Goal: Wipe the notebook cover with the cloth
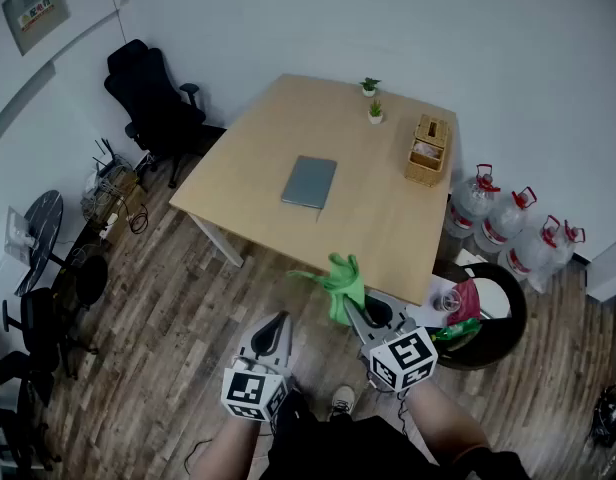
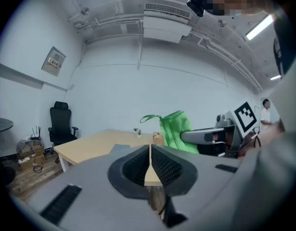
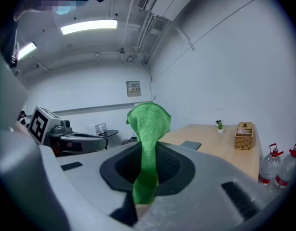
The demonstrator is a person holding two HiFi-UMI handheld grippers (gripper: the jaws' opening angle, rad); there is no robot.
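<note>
1. Your right gripper [image 1: 353, 310] pinched the green cloth [image 1: 342, 280]; your left gripper [image 1: 280, 320] sat closed, empty.
2. The notebook [image 1: 309, 182] lay on the table [image 1: 388, 218], well ahead.
3. Wiping unbraced could slide the notebook; the cloth might slip.

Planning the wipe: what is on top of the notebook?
Nothing: the grey notebook has a bare cover. The part of the table under it is hidden from view.

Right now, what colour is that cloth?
The cloth is bright green; the right gripper view shows it best.
</note>
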